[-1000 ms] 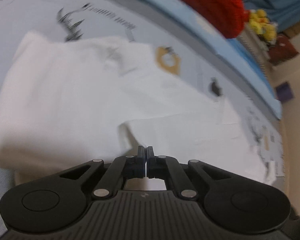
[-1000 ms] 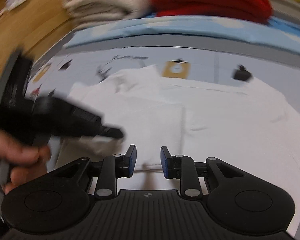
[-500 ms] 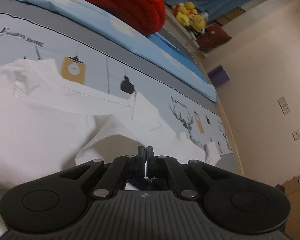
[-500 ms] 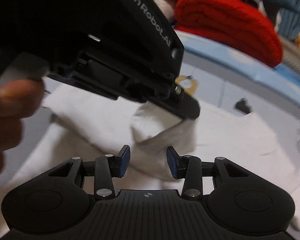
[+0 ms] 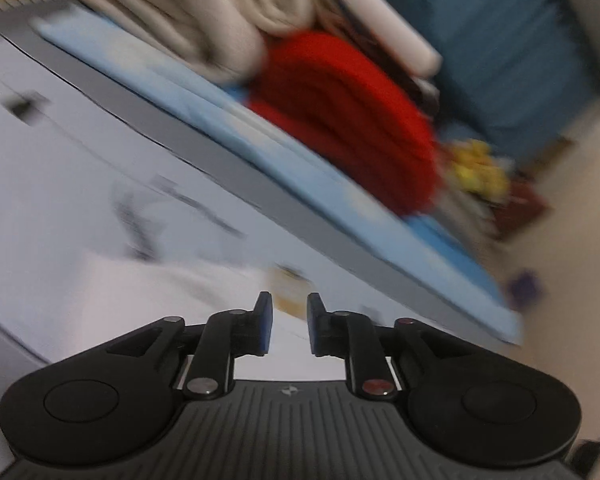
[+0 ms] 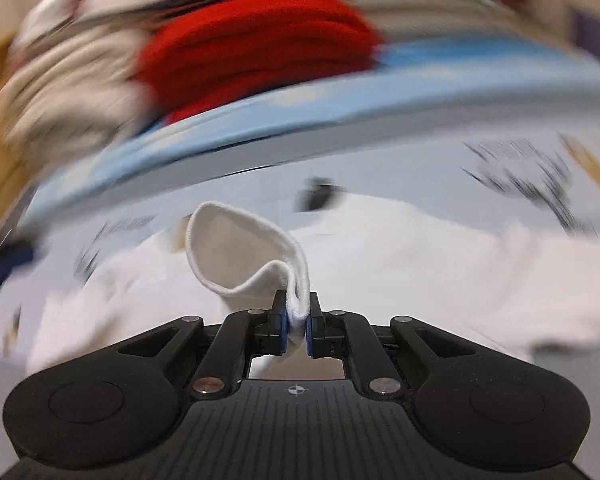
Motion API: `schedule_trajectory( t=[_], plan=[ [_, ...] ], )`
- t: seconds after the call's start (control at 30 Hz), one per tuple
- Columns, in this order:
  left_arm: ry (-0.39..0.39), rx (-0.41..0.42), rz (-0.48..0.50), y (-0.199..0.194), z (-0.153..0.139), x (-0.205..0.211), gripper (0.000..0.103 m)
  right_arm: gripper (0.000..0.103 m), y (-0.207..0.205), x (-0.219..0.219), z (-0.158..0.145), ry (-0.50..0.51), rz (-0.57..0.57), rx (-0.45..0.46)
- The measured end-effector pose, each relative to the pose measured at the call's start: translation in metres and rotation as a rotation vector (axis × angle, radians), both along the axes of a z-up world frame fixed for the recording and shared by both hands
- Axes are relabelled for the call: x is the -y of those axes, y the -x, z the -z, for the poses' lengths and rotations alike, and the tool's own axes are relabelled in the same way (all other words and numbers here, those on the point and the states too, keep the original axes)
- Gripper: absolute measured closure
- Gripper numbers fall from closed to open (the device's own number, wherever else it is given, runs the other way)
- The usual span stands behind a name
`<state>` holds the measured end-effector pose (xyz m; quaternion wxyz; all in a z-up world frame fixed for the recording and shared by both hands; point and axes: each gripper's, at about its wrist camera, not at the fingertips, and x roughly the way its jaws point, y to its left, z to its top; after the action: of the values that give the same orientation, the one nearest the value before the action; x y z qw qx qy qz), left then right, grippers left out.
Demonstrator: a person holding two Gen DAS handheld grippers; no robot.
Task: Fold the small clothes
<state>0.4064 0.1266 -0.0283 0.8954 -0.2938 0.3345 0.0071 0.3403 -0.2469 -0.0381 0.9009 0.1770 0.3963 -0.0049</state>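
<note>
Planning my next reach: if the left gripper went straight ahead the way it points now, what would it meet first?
Probably the printed bedsheet, near the white garment lying on it. The left gripper stands open with nothing between its fingers. Blur leaves depth unclear.

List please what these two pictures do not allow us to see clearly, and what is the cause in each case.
- Left wrist view: the prints on the bedsheet are smeared by motion blur; no word is legible.
- Left wrist view: the white garment is mostly blurred and hidden behind the open left gripper.
- Right wrist view: the garment part pinched by the right gripper shows only a hemmed fold; sleeve or collar cannot be told.
- Both views: the red folded pile is blurred.
</note>
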Motion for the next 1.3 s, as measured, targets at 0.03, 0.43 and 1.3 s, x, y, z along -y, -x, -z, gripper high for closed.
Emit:
schedule_trajectory(
  t=[0.03,0.43,1.3],
  plan=[
    [-0.036,-0.025,-0.044,0.001,0.001,-0.007,0.084,0.095,0.000,0.017,0.002,-0.020,0.062,-0.016],
    [-0.128,-0.285,-0.030,-0.011,0.042,-0.009,0.064,0.095,0.005,0.093,0.022,-0.211,0.293,-0.092],
    [-0.116,-0.319,-0.003,-0.008,0.048,-0.001,0.064,0.060,-0.024,0.093,0.021,-0.080,0.138,-0.102]
  ],
)
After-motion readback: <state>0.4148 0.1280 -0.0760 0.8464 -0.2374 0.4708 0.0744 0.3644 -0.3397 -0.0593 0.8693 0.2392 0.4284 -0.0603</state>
